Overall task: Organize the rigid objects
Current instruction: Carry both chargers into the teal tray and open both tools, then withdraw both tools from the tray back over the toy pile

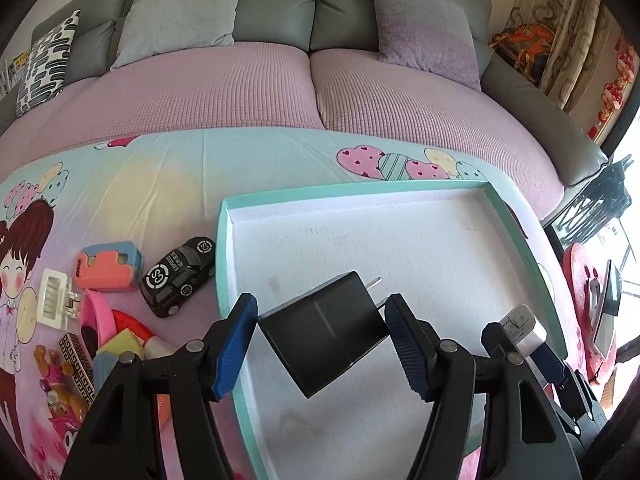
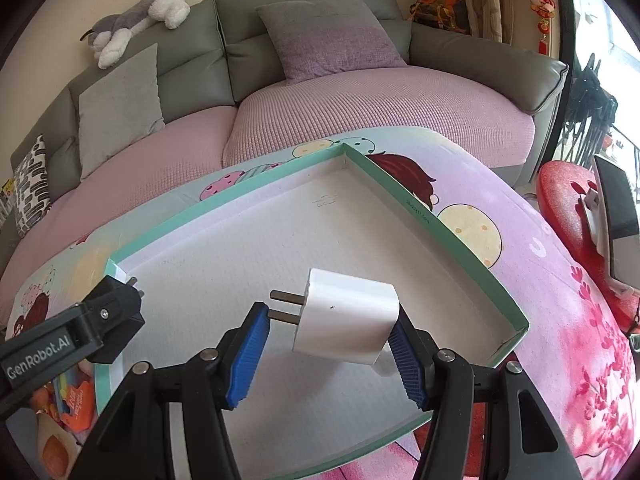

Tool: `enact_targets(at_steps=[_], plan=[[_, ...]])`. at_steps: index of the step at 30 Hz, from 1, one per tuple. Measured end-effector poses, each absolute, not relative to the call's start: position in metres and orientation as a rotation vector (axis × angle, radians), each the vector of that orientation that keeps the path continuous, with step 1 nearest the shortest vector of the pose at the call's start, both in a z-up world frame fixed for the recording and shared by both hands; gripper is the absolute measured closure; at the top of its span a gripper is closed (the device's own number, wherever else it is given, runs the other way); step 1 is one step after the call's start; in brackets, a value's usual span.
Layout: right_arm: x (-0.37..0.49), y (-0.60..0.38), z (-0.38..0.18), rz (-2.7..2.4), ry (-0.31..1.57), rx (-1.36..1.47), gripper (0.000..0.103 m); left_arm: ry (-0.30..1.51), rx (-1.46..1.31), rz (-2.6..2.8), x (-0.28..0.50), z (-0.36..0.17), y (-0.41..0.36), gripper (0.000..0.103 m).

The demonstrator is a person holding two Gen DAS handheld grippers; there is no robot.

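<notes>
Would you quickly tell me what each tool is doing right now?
Left tool: closed on the black charger, over the tray.
Right tool: closed on the white charger.

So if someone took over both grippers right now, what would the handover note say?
Left gripper: fingers closed on the black charger, held over the tray.
Right gripper: fingers closed on the white charger, also over the tray.
Done: both chargers picked up; nothing lies in the tray yet.
Left: set both chargers down inside. Then the toy car, the pink-and-blue block, the white clip and the remaining small items still sit on the cloth left of the tray.
</notes>
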State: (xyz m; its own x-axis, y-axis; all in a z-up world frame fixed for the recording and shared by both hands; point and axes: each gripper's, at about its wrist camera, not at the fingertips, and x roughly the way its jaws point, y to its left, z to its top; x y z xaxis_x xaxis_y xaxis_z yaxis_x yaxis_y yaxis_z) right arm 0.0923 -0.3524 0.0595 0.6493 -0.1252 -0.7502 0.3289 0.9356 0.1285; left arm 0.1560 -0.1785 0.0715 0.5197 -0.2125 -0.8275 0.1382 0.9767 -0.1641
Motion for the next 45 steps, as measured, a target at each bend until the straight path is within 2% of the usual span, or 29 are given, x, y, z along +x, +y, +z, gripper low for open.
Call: enact_targets(at_steps=[3,7,12,15,19,25,28,36,39,45], plan=[[0.094,-0.352,0.057,-0.263,0.839,0.264,0.040,1.005,-0.090,-0.210,0.155,0.067,-0.178,0.035],[0.095,-0.353,0.056,-0.265,0.847,0.266,0.040,0.996,-0.095,-0.174,0.155,0.068,-0.171,0.017],[0.094,-0.352,0.059,-0.283,0.838,0.247,0.038,0.994,-0.133,-0.129,0.153,0.072,-0.156,0.015],[0.093,-0.350,0.061,-0.282,0.833,0.235,0.027,0.995,-0.151,-0.106,0.151,0.074,-0.145,0.015],[0.093,-0.348,0.062,-0.282,0.834,0.220,0.025,1.000,-0.168,-0.076,0.148,0.076,-0.132,0.015],[0.091,-0.341,0.064,-0.276,0.837,0.189,0.013,1.014,-0.185,-0.024,0.140,0.078,-0.111,0.015],[0.092,-0.336,0.066,-0.268,0.830,0.172,0.000,1.007,-0.191,0.014,0.134,0.080,-0.097,0.015],[0.094,-0.316,0.072,-0.249,0.814,0.129,0.000,0.944,-0.213,0.129,0.115,0.094,-0.053,0.015],[0.095,-0.304,0.074,-0.229,0.812,0.114,0.000,0.914,-0.252,0.154,0.108,0.098,-0.035,0.000],[0.099,-0.271,0.077,-0.151,0.801,0.086,0.000,0.898,-0.291,0.203,0.094,0.102,-0.004,0.000]])
